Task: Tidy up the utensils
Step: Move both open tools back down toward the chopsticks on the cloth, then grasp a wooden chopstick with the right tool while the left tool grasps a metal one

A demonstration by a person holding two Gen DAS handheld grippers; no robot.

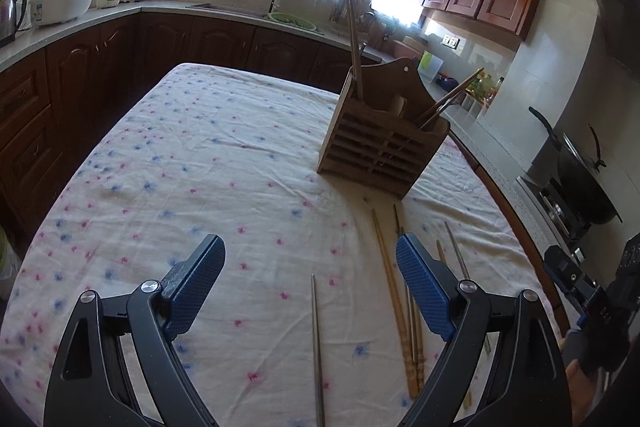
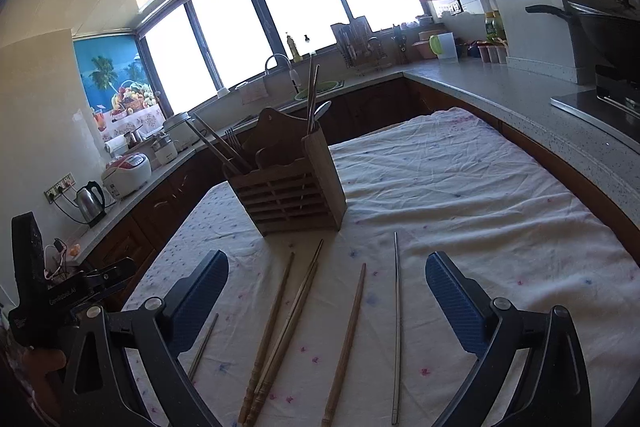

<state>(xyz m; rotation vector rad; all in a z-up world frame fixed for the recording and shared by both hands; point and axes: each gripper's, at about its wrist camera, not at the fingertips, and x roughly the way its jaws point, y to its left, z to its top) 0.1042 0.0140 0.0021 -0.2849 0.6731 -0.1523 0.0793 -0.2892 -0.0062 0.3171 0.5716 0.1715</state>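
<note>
A table covered with a white cloth printed with small pink and blue flowers (image 1: 208, 155) stands in the middle of a kitchen with dark wooden cabinets. On the cloth stands a brown wooden slatted utensil holder with several compartments (image 1: 380, 151), upright. Some long chopsticks already lean inside it, and in the right wrist view a fork and a spoon also stick out of it.

In front of the holder, on the cloth, several loose chopsticks lie roughly side by side, pointing toward the holder. In the right wrist view I see a thin metal chopstick (image 2: 397, 327) on the right, then a single light wooden chopstick (image 2: 346, 343), then a group of wooden chopsticks with carved ends (image 2: 280, 335) lying close together, and a short thin metal stick (image 2: 203, 345) partly hidden by the left finger.

The left gripper with black arms and blue textured pads (image 1: 310, 291) hangs above the cloth with its fingers spread wide, and nothing is between them except the cloth and one metal chopstick (image 1: 317, 343) lying below. The right gripper of the same kind (image 2: 326, 299) is also spread wide above the loose chopsticks and pinches nothing.
</note>
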